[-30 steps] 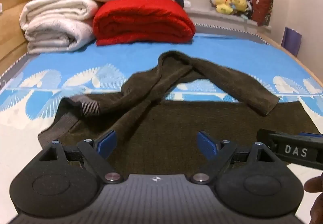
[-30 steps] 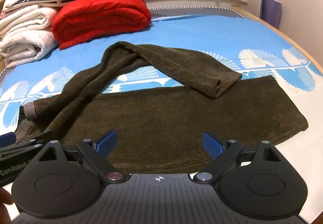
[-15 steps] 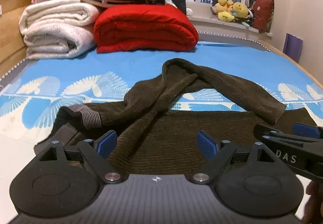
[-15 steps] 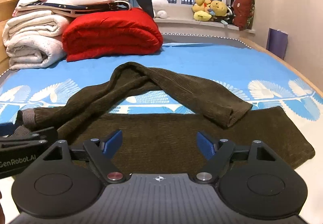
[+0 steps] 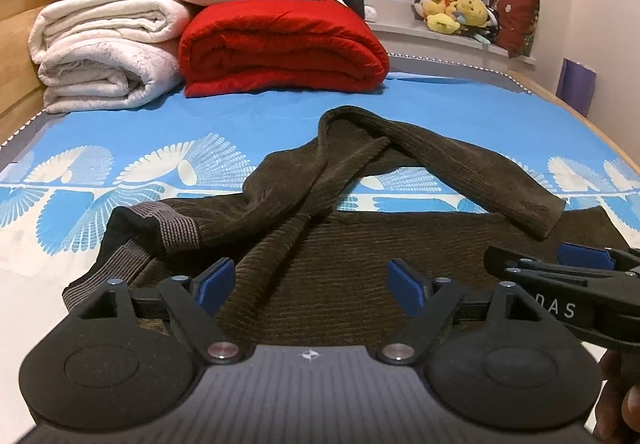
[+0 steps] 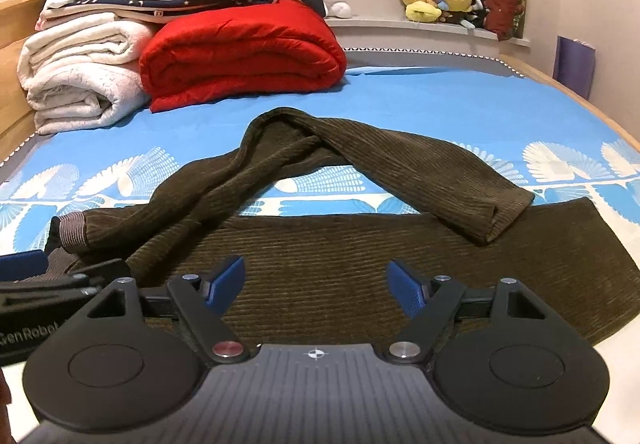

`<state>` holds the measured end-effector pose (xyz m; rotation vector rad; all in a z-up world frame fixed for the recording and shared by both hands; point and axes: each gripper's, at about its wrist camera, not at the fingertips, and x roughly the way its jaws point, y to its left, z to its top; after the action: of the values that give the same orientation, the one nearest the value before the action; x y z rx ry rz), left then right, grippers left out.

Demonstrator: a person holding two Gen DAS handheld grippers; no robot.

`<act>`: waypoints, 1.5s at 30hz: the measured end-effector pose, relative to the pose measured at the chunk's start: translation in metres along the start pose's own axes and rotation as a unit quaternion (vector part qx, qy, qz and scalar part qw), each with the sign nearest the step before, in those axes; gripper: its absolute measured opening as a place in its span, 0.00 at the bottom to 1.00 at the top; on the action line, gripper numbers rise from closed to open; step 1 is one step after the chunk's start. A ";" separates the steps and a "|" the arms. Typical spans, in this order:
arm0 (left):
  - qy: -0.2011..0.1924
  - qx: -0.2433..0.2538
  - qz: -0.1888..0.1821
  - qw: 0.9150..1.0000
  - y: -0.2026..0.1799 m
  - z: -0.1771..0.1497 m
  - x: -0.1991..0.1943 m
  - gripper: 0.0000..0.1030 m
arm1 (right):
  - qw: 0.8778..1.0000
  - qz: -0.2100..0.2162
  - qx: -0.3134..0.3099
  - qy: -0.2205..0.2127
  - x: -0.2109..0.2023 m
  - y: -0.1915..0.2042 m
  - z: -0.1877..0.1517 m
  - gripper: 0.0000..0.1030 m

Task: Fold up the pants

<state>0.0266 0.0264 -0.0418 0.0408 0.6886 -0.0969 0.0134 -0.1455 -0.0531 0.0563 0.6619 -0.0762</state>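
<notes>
Dark brown corduroy pants (image 5: pixel 360 252) lie on the blue patterned bed sheet (image 5: pixel 200 115). One leg lies flat across the near side; the other leg (image 5: pixel 460 167) is bent back in an arch with its cuff on the flat leg. The grey ribbed waistband (image 5: pixel 168 228) is at the left. The pants also show in the right wrist view (image 6: pixel 340 256). My left gripper (image 5: pixel 312 284) is open, low over the pants near the waistband. My right gripper (image 6: pixel 316 284) is open, low over the flat leg. Each gripper shows at the edge of the other's view.
A red folded blanket (image 5: pixel 280 43) and white folded blankets (image 5: pixel 104 55) with a plush shark on top stand at the far left of the bed. Plush toys (image 5: pixel 460 11) sit on the windowsill. A wooden bed rail (image 5: pixel 580 115) runs along the right.
Both grippers have dropped lower and tilted toward level, so the views now look across the bed. The pants have not moved. Both grippers stay open.
</notes>
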 end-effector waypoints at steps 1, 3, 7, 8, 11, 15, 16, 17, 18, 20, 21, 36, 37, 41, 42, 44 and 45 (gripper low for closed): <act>0.000 0.004 -0.002 1.000 -0.002 -0.001 -0.001 0.81 | 1.000 -0.001 0.000 0.001 0.000 -0.001 -0.001 0.74; 0.002 0.010 -0.008 1.000 -0.006 -0.002 -0.002 0.78 | 1.000 -0.003 -0.002 0.003 -0.001 -0.004 -0.001 0.70; 0.006 0.017 -0.016 1.000 -0.010 -0.004 -0.002 0.69 | 1.000 -0.001 -0.003 0.006 -0.003 -0.009 -0.002 0.62; 0.007 0.017 -0.017 1.000 -0.010 -0.004 -0.002 0.68 | 1.000 0.000 -0.002 0.007 -0.003 -0.010 -0.002 0.61; 0.011 0.019 -0.020 1.000 -0.011 -0.004 -0.001 0.61 | 1.000 0.006 0.001 0.010 -0.003 -0.012 -0.003 0.58; 0.018 0.022 -0.021 0.999 -0.013 -0.005 0.002 0.58 | 1.000 0.013 -0.001 0.012 -0.003 -0.012 -0.003 0.56; 0.019 0.023 -0.021 0.999 -0.014 -0.005 0.002 0.57 | 1.000 0.014 0.000 0.012 -0.003 -0.012 -0.002 0.56; 0.021 0.023 -0.020 0.999 -0.014 -0.005 0.003 0.56 | 1.000 0.015 0.001 0.013 -0.002 -0.012 -0.002 0.56; 0.023 0.025 -0.020 0.999 -0.015 -0.005 0.004 0.54 | 1.000 0.016 0.004 0.015 -0.002 -0.013 -0.002 0.56; 0.027 0.028 -0.017 0.999 -0.014 -0.006 0.006 0.39 | 0.999 0.020 0.019 0.024 0.000 -0.016 -0.003 0.55; 0.031 0.030 -0.014 0.999 -0.014 -0.006 0.008 0.32 | 0.999 0.020 0.031 0.031 0.002 -0.019 -0.004 0.52; 0.162 -0.117 0.057 0.978 0.103 -0.003 0.050 0.16 | 0.931 -0.084 0.319 0.156 0.037 -0.106 -0.054 0.33; 0.171 -0.135 0.060 0.974 0.111 -0.005 0.053 0.24 | 0.923 -0.090 0.334 0.166 0.039 -0.113 -0.058 0.34; 0.205 -0.243 0.087 0.944 0.152 -0.016 0.065 0.44 | 0.899 -0.117 0.375 0.192 0.048 -0.138 -0.070 0.36; 0.212 -0.262 0.095 0.936 0.160 -0.020 0.067 0.44 | 0.897 -0.117 0.379 0.196 0.051 -0.142 -0.072 0.36; 0.227 -0.306 0.113 0.918 0.178 -0.027 0.073 0.44 | 0.894 -0.115 0.388 0.192 0.054 -0.149 -0.075 0.36; 0.230 -0.322 0.121 0.910 0.185 -0.030 0.075 0.44 | 0.895 -0.116 0.387 0.188 0.055 -0.150 -0.073 0.36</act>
<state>0.0840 0.2073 -0.1120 -0.5016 1.1533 0.3954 -0.0013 -0.2925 -0.1486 0.7802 0.9915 -0.5706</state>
